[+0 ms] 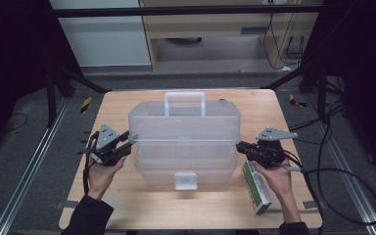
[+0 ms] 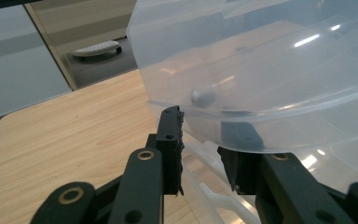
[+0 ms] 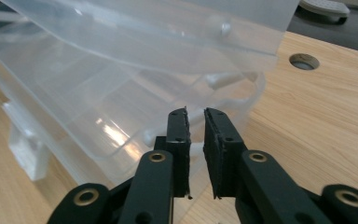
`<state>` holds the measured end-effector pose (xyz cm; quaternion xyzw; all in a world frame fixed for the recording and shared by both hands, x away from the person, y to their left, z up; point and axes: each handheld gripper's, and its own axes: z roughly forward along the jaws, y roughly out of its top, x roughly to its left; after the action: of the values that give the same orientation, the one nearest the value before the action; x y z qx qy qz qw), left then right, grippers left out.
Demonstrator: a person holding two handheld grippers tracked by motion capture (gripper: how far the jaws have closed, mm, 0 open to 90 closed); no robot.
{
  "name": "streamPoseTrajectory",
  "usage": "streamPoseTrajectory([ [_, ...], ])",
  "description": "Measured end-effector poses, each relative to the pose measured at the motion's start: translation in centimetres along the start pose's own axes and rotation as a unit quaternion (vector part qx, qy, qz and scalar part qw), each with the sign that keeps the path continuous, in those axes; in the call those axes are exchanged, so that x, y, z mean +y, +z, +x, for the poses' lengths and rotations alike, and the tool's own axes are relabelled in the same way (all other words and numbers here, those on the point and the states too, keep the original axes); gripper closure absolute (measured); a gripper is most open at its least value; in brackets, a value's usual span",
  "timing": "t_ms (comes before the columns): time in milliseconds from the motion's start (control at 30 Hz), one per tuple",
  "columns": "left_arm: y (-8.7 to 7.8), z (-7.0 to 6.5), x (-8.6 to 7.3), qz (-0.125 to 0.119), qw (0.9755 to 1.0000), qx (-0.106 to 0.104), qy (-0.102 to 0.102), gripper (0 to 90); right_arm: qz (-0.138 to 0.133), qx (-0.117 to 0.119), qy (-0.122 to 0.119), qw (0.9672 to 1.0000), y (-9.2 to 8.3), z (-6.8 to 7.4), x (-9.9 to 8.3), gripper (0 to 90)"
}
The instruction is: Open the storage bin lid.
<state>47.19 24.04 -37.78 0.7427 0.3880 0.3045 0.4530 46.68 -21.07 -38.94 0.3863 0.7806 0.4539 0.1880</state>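
Grip matters: left gripper half-open astride the storage box's end edge, right gripper narrow and empty, so close both evenly.

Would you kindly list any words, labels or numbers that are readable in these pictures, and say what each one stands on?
None can be read.
Green and white carton: print on its side, too small and blurred to read.
Clear plastic toolbox: no label or lettering seen.
Wooden table: no writing seen.
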Motion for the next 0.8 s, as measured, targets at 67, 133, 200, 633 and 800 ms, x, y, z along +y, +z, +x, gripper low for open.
streamPoseTrajectory([
  [67, 0.0, 0.0, 0.0, 0.001, 1.0000, 0.000, -0.001, 69.3, 0.010, -0.001, -0.001, 1.0000, 0.3, 0.1, -0.1, 76.9],
  [133, 0.0, 0.0, 0.0, 0.001, 1.0000, 0.001, -0.001, 69.4, 0.020, -0.008, -0.006, 0.9998, 0.6, 0.3, -0.3, 75.5],
  [200, 0.0, 0.0, 0.0, 0.001, 1.0000, 0.001, -0.001, 69.4, 0.020, -0.006, -0.006, 0.9998, 0.8, 0.2, -0.5, 74.7],
  [633, 0.0, 0.0, 0.0, 0.002, 1.0000, 0.001, -0.005, 69.4, 0.047, -0.002, 0.008, 0.9988, 1.6, 0.1, -1.6, 72.5],
  [800, 0.0, 0.0, 0.1, 0.002, 1.0000, 0.001, -0.007, 69.5, 0.050, 0.000, 0.014, 0.9987, 1.7, 0.0, -1.6, 73.6],
])
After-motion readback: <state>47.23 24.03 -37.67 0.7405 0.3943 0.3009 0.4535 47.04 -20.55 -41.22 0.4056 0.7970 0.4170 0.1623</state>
